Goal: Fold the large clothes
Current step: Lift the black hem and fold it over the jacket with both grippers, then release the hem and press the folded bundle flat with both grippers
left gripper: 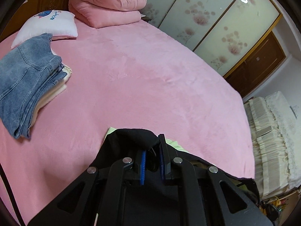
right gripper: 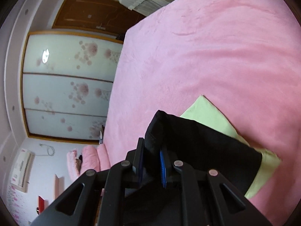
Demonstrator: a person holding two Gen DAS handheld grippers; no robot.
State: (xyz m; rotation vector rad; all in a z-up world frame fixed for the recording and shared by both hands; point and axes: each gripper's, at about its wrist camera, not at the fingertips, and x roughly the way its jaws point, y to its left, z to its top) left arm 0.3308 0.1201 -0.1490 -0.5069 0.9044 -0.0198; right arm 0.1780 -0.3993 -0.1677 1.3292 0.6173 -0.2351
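Note:
A black garment [left gripper: 129,139] bunches up between the jaws of my left gripper [left gripper: 151,150], which is shut on a fold of it near the bottom of the left wrist view. A pale green cloth [left gripper: 174,144] peeks out underneath it on the pink bed [left gripper: 150,71]. In the right wrist view my right gripper [right gripper: 152,150] is shut on another part of the same black garment [right gripper: 203,146], which drapes rightward over the pale green cloth [right gripper: 208,116]. Blue pads [right gripper: 162,162] show beside the pinched fabric.
A stack of folded clothes with blue jeans [left gripper: 28,79] on top lies at the bed's left side, by a white pillow [left gripper: 50,26] and a rolled pink quilt [left gripper: 107,1]. Sliding wardrobe doors [left gripper: 222,30] run along the far edge; a cream-covered sofa [left gripper: 269,141] stands to the right.

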